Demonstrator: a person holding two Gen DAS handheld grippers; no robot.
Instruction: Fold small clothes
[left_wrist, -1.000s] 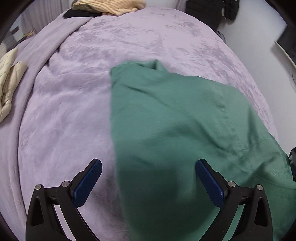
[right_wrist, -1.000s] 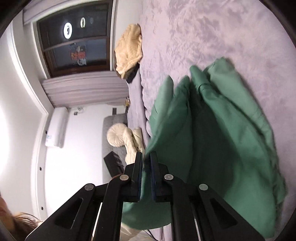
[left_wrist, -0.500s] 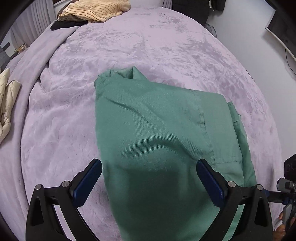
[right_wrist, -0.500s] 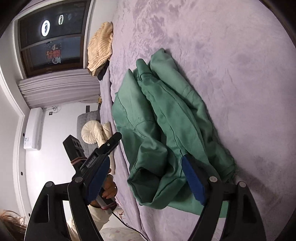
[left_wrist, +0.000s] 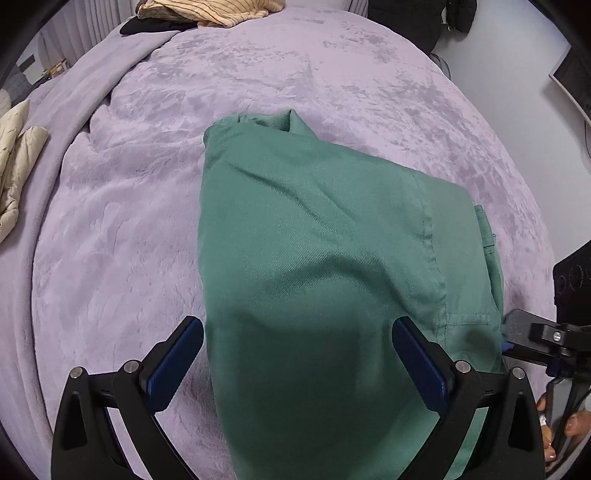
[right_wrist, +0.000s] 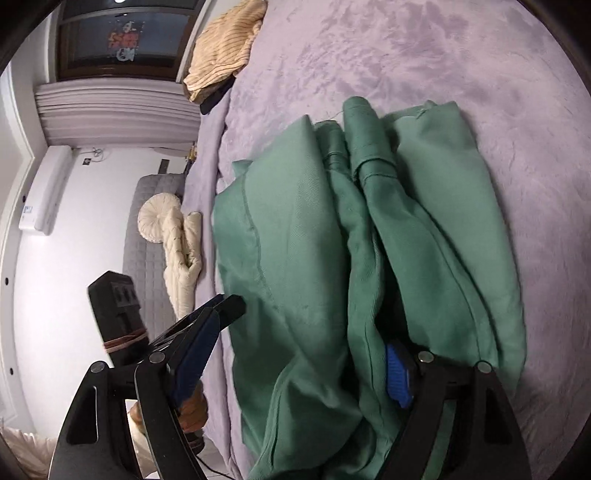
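Left wrist: green garment (left_wrist: 317, 258) mid-bedspread (left_wrist: 110, 221), both grippers' jaws wide, bare purple all around.

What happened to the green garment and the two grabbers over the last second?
A second ago the right gripper was clamped on the green garment, holding it up. It has since opened and let go, so the garment now lies folded on the purple blanket, with the open fingers around its near edge. The left gripper stayed open throughout, and the striped yellow clothes stayed put.

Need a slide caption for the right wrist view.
Open right gripper straddles the folded green garment on a lilac blanket.
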